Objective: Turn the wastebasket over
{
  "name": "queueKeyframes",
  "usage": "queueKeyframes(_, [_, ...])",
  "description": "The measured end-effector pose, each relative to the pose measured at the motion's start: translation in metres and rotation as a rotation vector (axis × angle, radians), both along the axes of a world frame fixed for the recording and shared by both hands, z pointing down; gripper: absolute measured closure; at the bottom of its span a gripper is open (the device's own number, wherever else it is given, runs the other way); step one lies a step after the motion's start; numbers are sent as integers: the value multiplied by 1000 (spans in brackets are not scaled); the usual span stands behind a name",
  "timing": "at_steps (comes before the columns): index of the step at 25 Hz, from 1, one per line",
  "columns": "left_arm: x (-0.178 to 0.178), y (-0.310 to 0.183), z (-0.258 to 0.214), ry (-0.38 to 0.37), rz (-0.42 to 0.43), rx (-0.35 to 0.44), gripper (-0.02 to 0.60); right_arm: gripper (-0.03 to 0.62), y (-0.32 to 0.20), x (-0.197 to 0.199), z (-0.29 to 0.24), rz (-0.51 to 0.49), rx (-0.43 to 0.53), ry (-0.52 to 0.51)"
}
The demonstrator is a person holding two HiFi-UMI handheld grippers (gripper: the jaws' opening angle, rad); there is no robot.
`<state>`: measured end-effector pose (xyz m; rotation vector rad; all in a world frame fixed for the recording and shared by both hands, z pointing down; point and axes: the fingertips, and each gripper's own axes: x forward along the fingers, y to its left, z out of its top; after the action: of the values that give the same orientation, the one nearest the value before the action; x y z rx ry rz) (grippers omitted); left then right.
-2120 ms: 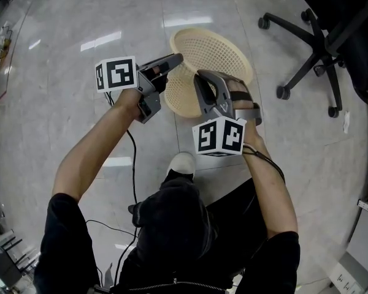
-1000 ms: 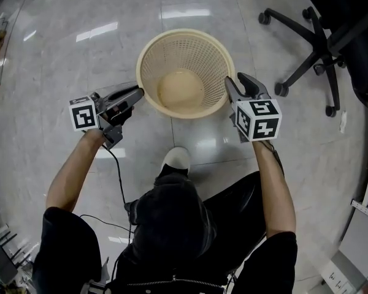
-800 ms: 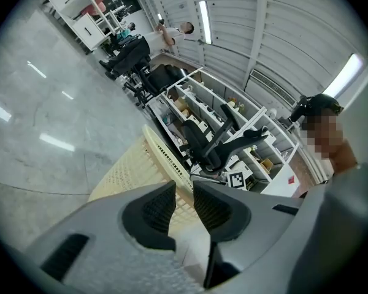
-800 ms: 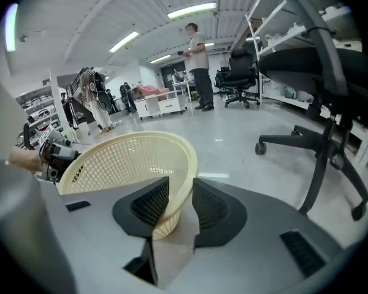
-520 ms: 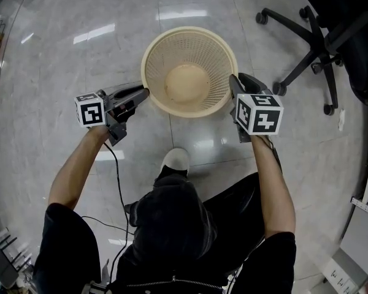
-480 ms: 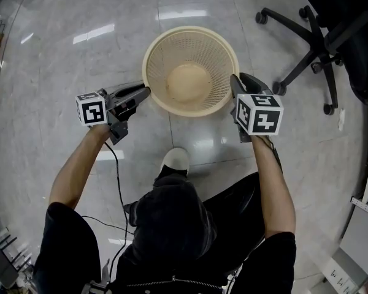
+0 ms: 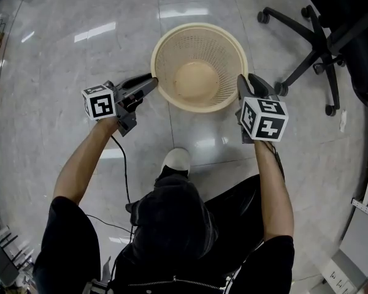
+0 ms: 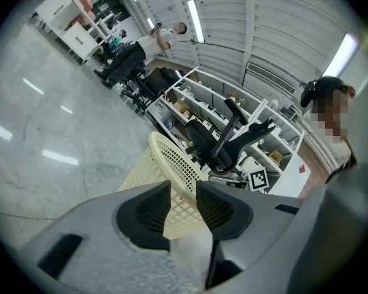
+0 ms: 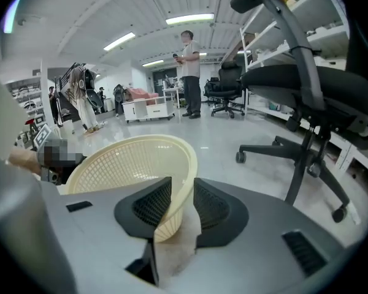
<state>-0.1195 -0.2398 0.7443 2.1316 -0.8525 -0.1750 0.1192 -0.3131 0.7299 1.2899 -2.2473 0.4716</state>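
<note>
My left tongs [image 7: 154, 78] stand loosely apart around the near rim of the wastebasket [image 7: 196, 81]. The jaws have just been opening, and the rim runs between the ribbed black pads without being pinched. My right tongs [image 7: 240, 79] are clamped on the opposite side. Their jaws have just been closing, and the rolled lip fills the gap between the pads.

The one wastebasket stands upright on the floor [image 7: 67, 48] between my two tongs, mouth up. It is cream plastic and round, with a fine square-mesh wall that narrows to a solid, smooth bottom. The floor is pale, glossy, marbled tile that reflects the ceiling lights. Each of the tongs has a grey moulded body and carries one white cube with black square markers, two cubes in all: one on the left [image 7: 99, 101] and one on the right [image 7: 264, 118].

Only the head view shows the solid bottom, both tongs together, my pale shoe [image 7: 178, 161] and the thin black cable [image 7: 124, 176] trailing from my left hand. It also shows one black office chair [image 7: 319, 41] with a wheeled star base. Only the left gripper view shows white shelves [image 8: 202, 103] and several more black chairs. Only the right gripper view shows a person [image 9: 189, 72] standing far across the room.
</note>
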Motion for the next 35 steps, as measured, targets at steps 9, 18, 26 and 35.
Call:
queueKeyframes(9, [-34, 1, -73, -389, -145, 410, 449, 480, -6, 4, -56, -55, 154, -35])
queueKeyframes(18, [10, -13, -89, -486, -191, 489, 577, 579, 12, -30, -71, -148, 239, -2])
queueKeyframes(26, [42, -20, -91, -489, -175, 442, 577, 579, 15, -27, -83, -151, 230, -23])
queueKeyframes(35, [39, -20, -218, -513, -122, 428, 577, 579, 27, -34, -198, -131, 153, -37])
